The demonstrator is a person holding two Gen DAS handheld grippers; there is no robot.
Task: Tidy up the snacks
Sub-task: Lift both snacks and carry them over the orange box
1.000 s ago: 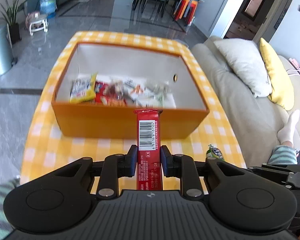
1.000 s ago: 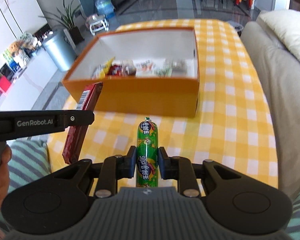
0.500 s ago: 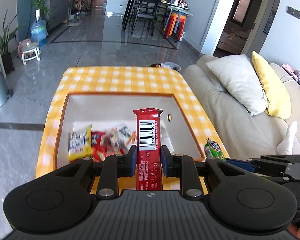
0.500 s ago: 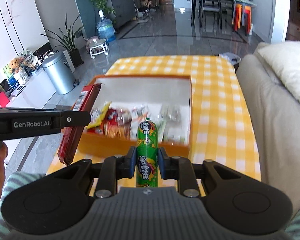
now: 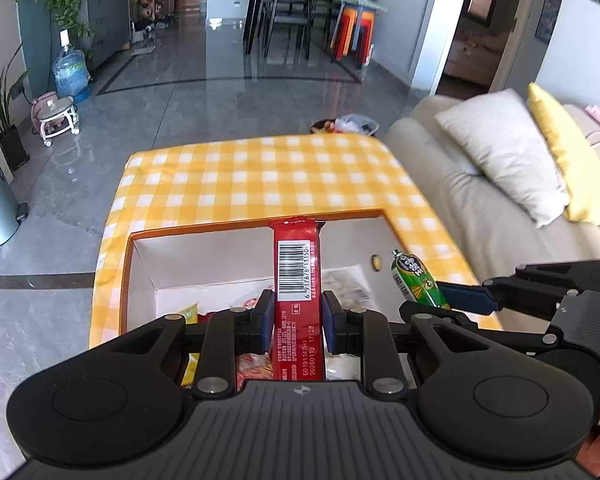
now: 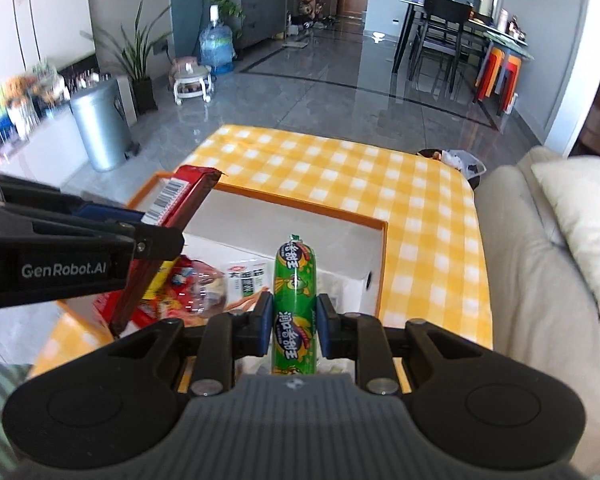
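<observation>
My left gripper (image 5: 297, 312) is shut on a long red snack bar (image 5: 298, 280) with a barcode, held over the orange box (image 5: 220, 229). My right gripper (image 6: 294, 316) is shut on a green sausage stick (image 6: 295, 292), also over the box (image 6: 382, 264). The box has white inner walls and holds several snack packets (image 6: 204, 280). The red bar also shows at the left of the right wrist view (image 6: 176, 204). The green stick shows at the right of the left wrist view (image 5: 416, 280).
The box stands on a table with a yellow checked cloth (image 5: 260, 176). A beige sofa (image 5: 480, 208) with a white pillow (image 5: 504, 152) and a yellow pillow runs along the right side. A metal bin (image 6: 100, 128) stands on the floor to the left.
Both grippers have moved forward and up over the box, each still holding its snack. The box has dropped from mid-frame to below the grippers.
</observation>
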